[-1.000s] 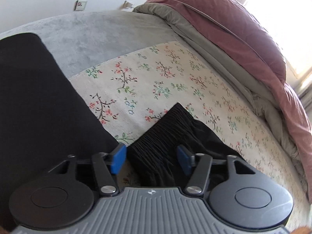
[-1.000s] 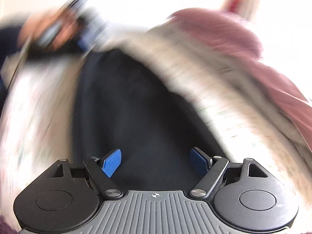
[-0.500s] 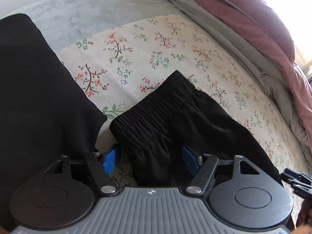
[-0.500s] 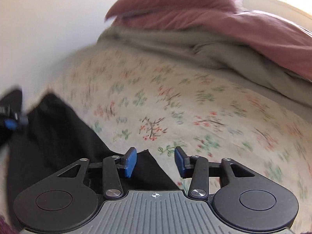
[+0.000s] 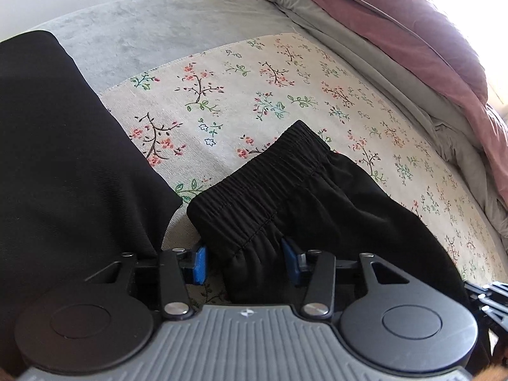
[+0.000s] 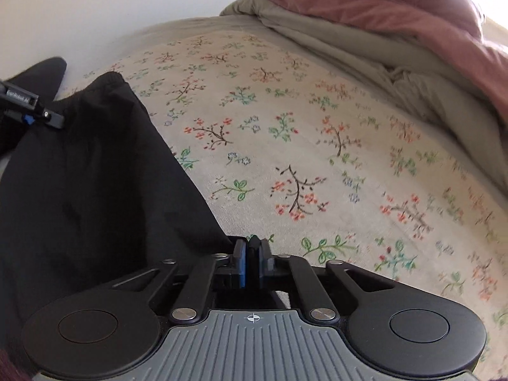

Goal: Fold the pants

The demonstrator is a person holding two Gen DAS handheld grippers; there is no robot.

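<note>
2 grippers are being held over the bed, each angled downward. The left gripper (image 5: 243,262) is being narrowed around the waistband end of the pants (image 5: 304,203), the fabric lying between its 2 blue pads (image 5: 200,263); whether the pads are pressing on it yet cannot be told. The right gripper (image 6: 253,262) is being kept clamped, a thin black edge of the pants (image 6: 89,177) pinched between its pads. 1 pair of black pants is lying on the floral sheet (image 5: 241,101). 1 other black cloth (image 5: 54,158) is lying just beside the waistband. 1 pink duvet (image 5: 412,41) is being seen bunched along the far side.
</note>
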